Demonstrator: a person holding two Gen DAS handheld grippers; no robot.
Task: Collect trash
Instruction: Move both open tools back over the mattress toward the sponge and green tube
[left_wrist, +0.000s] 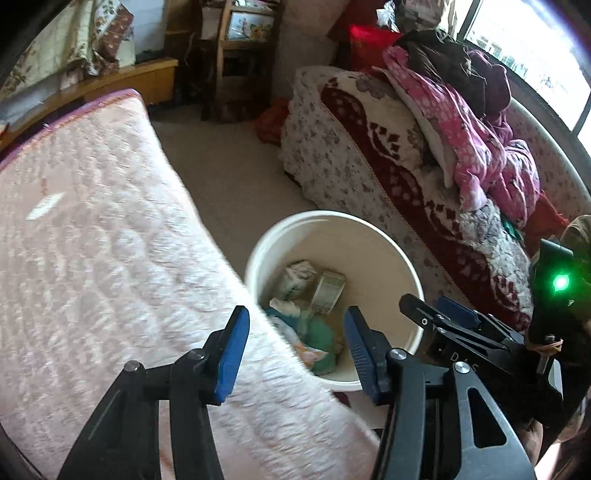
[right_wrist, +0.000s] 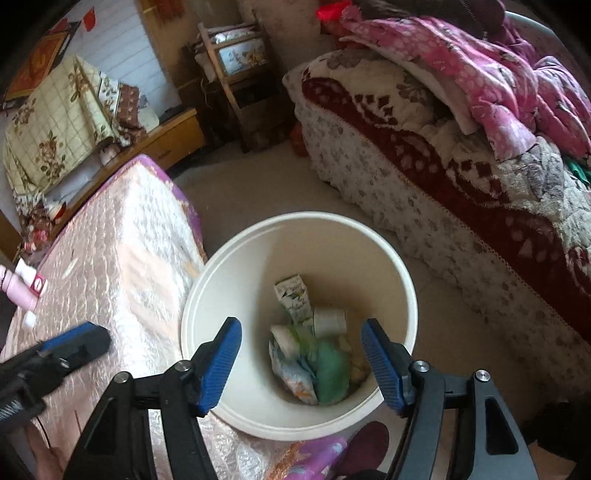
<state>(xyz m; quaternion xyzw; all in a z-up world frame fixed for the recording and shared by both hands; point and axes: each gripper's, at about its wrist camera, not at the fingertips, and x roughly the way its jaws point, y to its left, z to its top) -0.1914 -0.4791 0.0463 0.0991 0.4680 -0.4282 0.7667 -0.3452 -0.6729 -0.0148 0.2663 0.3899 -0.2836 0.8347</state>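
With several wrappers and cartons already in the white bin (right_wrist: 207, 295), left gripper (left_wrist: 295, 350) and right gripper (right_wrist: 301, 363) hang spread and empty above it; pink bottles (right_wrist: 26, 286) remain on the mattress (right_wrist: 122, 258).

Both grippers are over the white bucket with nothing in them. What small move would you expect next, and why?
Probably lift the left gripper away towards the pink bottles on the mattress. Both it and the right gripper look open and empty above the bucket, which already holds trash, while those bottles may remain to collect.
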